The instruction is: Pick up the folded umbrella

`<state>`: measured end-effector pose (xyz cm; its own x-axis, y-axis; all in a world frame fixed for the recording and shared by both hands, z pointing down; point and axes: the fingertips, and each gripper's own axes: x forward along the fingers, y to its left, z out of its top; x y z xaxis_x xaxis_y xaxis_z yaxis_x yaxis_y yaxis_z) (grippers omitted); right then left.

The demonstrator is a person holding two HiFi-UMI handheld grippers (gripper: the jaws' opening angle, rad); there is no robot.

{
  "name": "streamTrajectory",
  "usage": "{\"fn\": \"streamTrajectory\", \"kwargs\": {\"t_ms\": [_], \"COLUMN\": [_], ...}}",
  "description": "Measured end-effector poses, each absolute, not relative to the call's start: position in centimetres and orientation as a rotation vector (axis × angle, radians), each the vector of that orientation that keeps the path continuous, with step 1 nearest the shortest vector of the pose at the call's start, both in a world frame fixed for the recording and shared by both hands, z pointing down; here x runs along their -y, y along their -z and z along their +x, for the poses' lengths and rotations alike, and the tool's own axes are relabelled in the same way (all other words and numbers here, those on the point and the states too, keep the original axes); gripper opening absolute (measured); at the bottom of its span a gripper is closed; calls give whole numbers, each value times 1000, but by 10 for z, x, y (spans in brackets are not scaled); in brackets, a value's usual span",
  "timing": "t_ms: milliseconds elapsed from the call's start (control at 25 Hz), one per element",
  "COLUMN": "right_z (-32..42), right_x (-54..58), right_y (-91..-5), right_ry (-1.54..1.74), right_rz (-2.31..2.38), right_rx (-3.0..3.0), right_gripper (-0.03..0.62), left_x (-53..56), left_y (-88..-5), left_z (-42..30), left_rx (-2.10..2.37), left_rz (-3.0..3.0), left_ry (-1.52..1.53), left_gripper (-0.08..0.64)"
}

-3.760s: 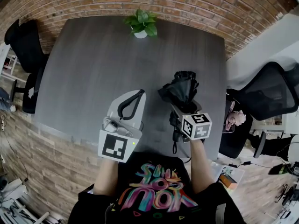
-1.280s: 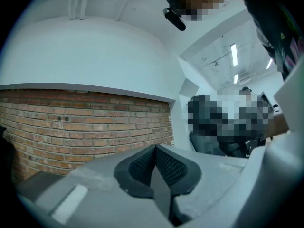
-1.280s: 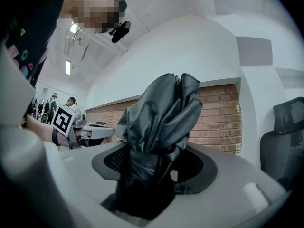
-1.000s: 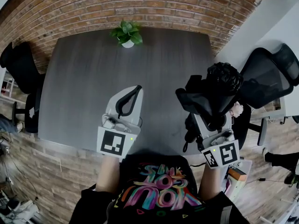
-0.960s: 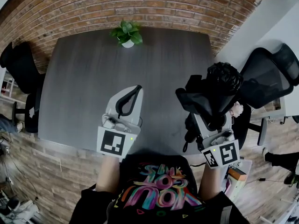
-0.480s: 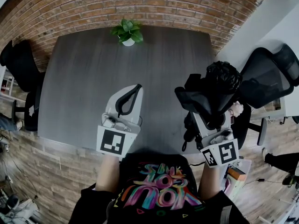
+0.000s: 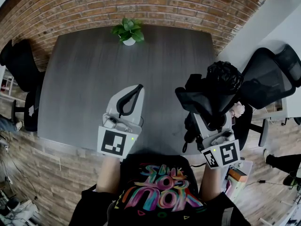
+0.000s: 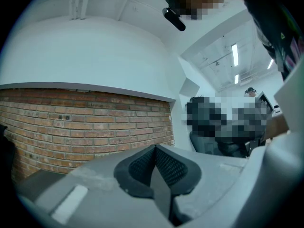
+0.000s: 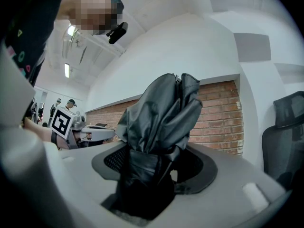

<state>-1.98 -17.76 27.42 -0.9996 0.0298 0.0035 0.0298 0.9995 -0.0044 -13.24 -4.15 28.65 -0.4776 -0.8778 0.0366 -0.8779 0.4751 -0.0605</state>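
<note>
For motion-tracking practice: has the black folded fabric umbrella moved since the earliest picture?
Yes, rightward: the umbrella now overhangs the dark grey table's right edge.

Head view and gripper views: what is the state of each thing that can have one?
Black folded umbrella: folded, held off the dark grey table.
Right gripper: shut on the umbrella.
Left gripper: shut, empty.
Small green potted plant: upright on the table.

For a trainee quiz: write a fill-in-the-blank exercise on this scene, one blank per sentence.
The right gripper is clamped on a folded ___.
The left gripper has its jaws ___, with nothing between them.
A potted ___ stands at the far edge of the grey table.
The wall beyond the table is bare ___.
Missing words: umbrella, shut, plant, brick.
</note>
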Motion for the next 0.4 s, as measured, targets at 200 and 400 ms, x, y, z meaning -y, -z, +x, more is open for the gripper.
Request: {"fn": "streamTrajectory", "kwargs": {"t_ms": [200,400], "right_z": [-20,-20], "right_x": [177,177], "right_y": [-275,-275], "right_ry": [-9,-15], "right_rz": [-52,-57], "right_rx": [3135,3136], "right_gripper": [279,279], "left_x": [42,44], "left_y": [-287,-287], "left_z": [-132,-132], "left_rx": [2696,2694], "left_rz": [1606,1607], "left_ry": [-112,-111], "left_gripper": [-11,-11]}}
